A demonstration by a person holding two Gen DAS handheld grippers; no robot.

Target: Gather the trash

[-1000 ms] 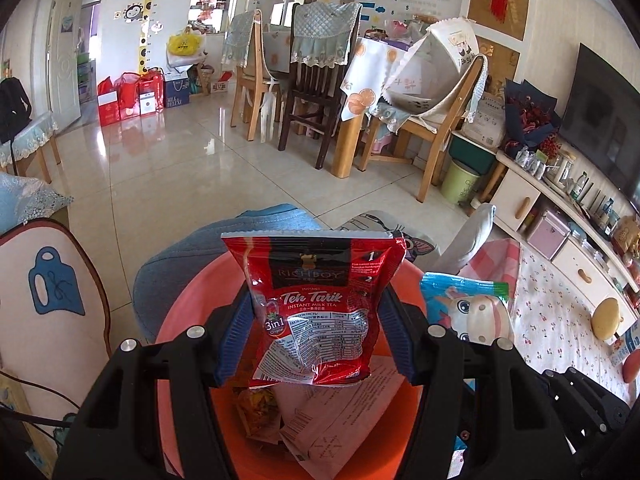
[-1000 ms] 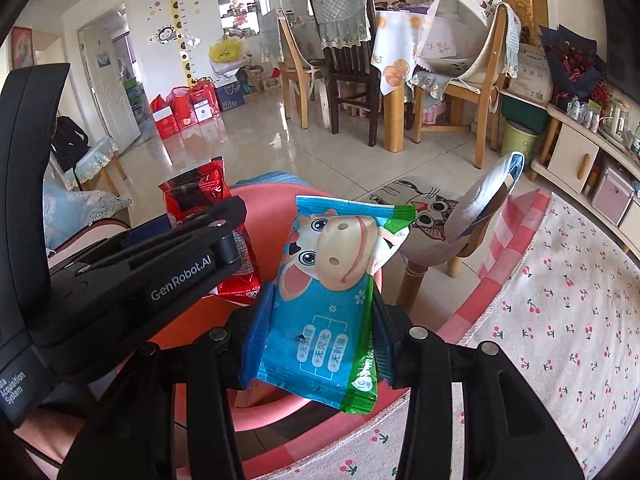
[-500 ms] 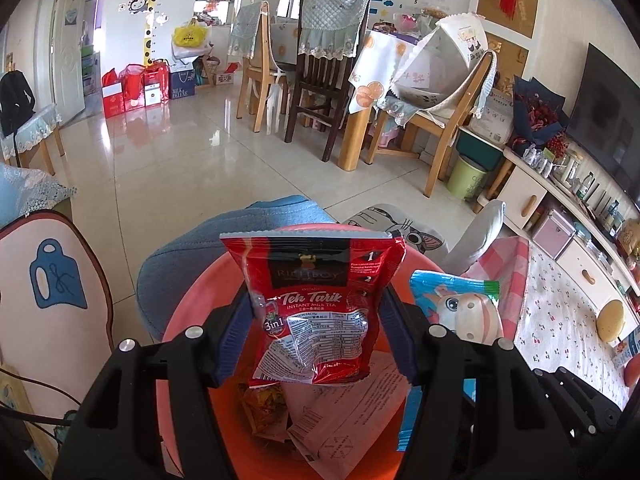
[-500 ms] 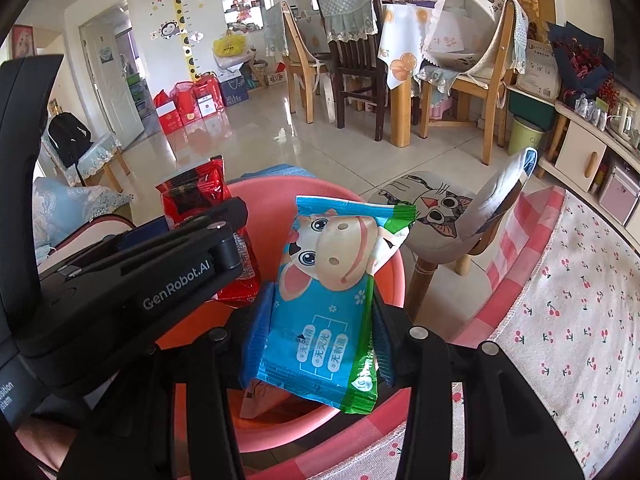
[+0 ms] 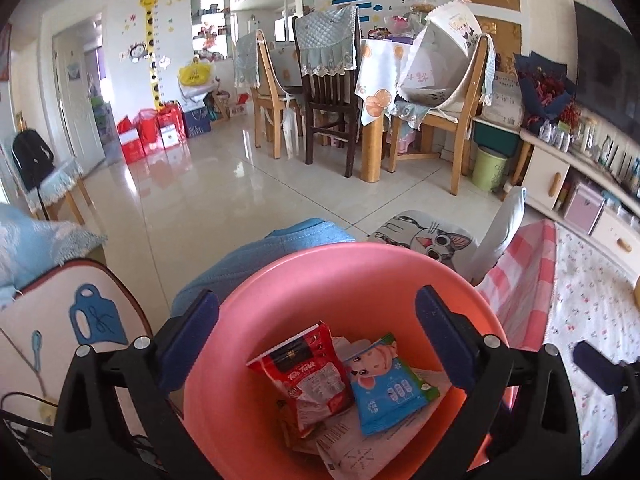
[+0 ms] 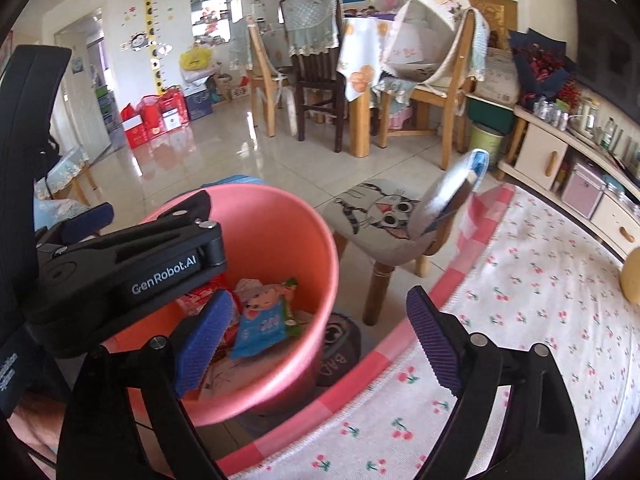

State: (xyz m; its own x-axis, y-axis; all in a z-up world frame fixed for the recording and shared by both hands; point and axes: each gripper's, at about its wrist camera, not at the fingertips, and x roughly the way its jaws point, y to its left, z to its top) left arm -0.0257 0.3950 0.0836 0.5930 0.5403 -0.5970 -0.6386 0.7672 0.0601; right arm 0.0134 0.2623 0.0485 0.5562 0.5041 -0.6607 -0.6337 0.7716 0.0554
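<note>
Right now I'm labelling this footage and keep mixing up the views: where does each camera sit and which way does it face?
Left wrist: sits on the left tool, looking forward and down into the pink bucket; its own two opening fingers show, nothing between them.
Right wrist: sits on the right tool, facing the bucket's right edge and the cherry-print cloth; its opening fingers and the left tool's black body show.
Shared: the bucket, the red packet, the blue packet, the cat stool.

Pink bin's (image 5: 340, 264) base beyond frame edge
</note>
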